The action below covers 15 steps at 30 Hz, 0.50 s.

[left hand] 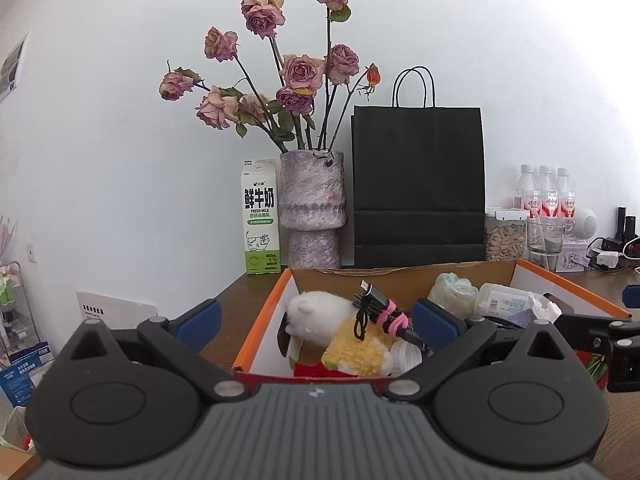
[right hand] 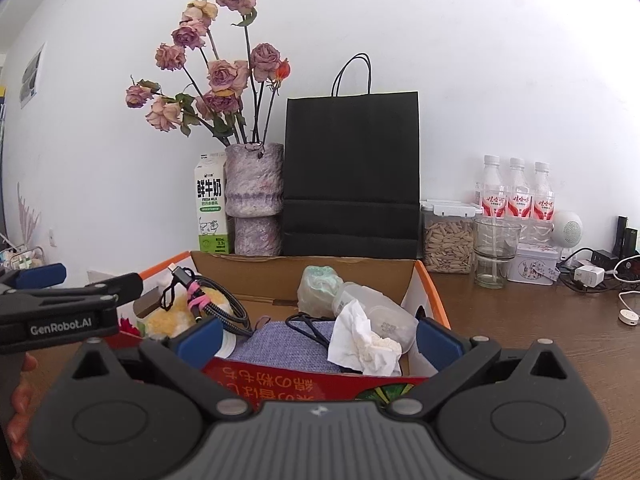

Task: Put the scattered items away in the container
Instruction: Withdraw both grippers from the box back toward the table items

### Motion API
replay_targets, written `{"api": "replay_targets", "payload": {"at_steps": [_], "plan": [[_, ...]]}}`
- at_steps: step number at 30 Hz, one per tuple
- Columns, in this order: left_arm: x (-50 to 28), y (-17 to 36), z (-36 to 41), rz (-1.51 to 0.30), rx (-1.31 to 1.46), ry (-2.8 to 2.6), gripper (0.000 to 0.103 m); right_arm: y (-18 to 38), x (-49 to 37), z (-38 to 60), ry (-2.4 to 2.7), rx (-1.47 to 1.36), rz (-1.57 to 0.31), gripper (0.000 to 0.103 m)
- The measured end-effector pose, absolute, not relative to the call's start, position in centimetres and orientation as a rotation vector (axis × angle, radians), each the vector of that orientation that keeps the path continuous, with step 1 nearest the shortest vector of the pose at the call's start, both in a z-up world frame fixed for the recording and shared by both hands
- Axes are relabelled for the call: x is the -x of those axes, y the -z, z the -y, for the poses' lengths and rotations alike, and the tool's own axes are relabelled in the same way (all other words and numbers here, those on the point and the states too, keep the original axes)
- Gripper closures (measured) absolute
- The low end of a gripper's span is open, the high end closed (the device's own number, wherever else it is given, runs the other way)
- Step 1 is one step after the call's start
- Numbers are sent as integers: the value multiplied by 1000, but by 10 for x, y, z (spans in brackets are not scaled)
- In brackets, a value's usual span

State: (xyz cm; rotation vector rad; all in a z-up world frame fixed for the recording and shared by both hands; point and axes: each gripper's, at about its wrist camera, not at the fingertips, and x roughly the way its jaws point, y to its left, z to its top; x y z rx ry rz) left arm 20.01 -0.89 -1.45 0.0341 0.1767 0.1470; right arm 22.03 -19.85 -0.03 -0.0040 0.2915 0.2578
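Both tools, left tool (left hand: 316,318) and right tool (right hand: 318,338), hang empty, fingers apart, over the cardboard box (right hand: 312,380).
Crumpled tissue (right hand: 362,342) inside looks feather-light and soft; pinch its bunched middle gently.

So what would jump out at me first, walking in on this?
Probably the dried roses in the mottled vase against the wall, beside a tall black paper bag. Below them sits a cardboard box already stuffed with clutter: a crumpled tissue, a bundled cable, a plush toy. Both grippers hover open at its near edge.
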Motion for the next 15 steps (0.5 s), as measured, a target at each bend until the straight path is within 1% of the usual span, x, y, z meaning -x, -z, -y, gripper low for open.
{"api": "replay_targets", "payload": {"at_steps": [15], "plan": [[-165, 26, 10, -212, -77, -134, 0, 17, -188, 198, -263, 43, -367, 0]]}}
